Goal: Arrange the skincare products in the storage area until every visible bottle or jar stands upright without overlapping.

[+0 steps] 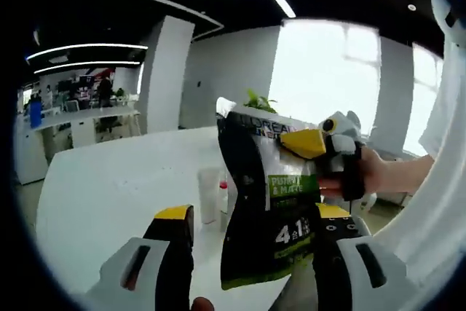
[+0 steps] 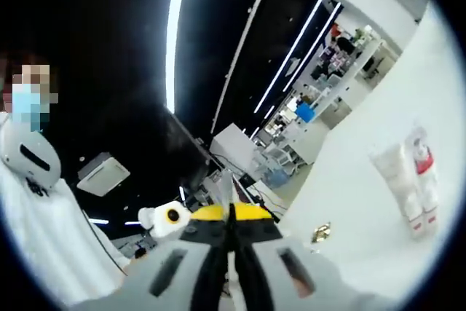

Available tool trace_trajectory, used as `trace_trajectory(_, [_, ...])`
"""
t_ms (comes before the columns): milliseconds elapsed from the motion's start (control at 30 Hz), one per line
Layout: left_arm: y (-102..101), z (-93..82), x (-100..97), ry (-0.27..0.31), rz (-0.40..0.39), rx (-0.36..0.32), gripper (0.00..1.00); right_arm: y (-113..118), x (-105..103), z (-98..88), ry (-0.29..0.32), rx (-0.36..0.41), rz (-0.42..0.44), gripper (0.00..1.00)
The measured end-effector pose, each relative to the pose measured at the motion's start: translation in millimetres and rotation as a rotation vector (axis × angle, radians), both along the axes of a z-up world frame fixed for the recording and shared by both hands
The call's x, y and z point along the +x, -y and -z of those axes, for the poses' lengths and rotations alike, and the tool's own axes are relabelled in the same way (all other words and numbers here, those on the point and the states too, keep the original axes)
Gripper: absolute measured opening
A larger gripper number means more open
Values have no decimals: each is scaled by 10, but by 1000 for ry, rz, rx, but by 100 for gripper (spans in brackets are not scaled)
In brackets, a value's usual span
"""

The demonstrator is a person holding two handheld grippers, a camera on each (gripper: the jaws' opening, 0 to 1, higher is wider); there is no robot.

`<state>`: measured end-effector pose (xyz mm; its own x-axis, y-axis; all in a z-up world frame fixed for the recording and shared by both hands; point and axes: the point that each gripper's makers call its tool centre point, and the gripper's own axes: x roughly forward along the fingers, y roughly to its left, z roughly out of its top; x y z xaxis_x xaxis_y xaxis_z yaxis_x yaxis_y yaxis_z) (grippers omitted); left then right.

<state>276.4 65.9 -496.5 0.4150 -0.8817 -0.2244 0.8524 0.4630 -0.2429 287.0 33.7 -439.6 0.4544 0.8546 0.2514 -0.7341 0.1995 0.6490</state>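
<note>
In the left gripper view, the left hand-held gripper (image 1: 255, 218) rises from the bottom of the frame, its yellow-tipped jaws spread wide apart and clasping nothing. Between and beyond them, at centre frame, hangs a dark pouch (image 1: 266, 202) with green and white lettering, raised above the white tabletop (image 1: 109, 194). The right hand-held gripper (image 1: 309, 143) comes in from the right side of the frame and pinches the pouch at its upper right edge with a yellow tip; a person's hand (image 1: 375, 172) shows behind it. Left of the pouch, near frame centre, a white tube (image 1: 208, 194) and a small bottle with a red cap (image 1: 223, 196) stand upright on the tabletop, just beside each other.

In the right gripper view, the right hand-held gripper (image 2: 231, 227) sits at bottom centre, its jaws pressed together on a thin pale edge, most likely the pouch's rim (image 2: 227, 187). At the right of the frame the white tube (image 2: 397, 176) and the red-capped bottle (image 2: 422, 172) appear side by side on the tilted tabletop (image 2: 364, 238). A small gold item (image 2: 320, 232) lies on the tabletop near the jaws, too small to identify.
</note>
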Motion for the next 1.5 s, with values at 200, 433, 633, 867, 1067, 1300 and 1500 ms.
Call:
trace_trajectory(200, [148, -159, -204, -110, 193, -142, 57, -116, -135, -132, 22, 4, -124, 1])
trace_trajectory(433, [157, -320, -165, -135, 209, -268, 9, -49, -57, -58, 0, -17, -107, 1])
trace_trajectory(633, [138, -421, -79, -175, 148, -383, 0, 82, 102, -150, 100, -23, 15, 3])
trace_trajectory(867, [66, -597, 7, -218, 97, -527, 0, 66, 68, -127, 43, 84, 45, 29])
trace_trajectory(1067, [-11, -663, 155, -234, 31, -579, 0, -41, -34, 6, -23, 141, 68, 23])
trace_trajectory(1300, [-7, -669, 203, -263, 5, -604, 0, -64, 32, 83, -56, 120, 126, 16])
trace_trajectory(1500, [-14, -633, 249, -306, -14, -634, 0, -49, 22, 51, -115, 209, 93, 2])
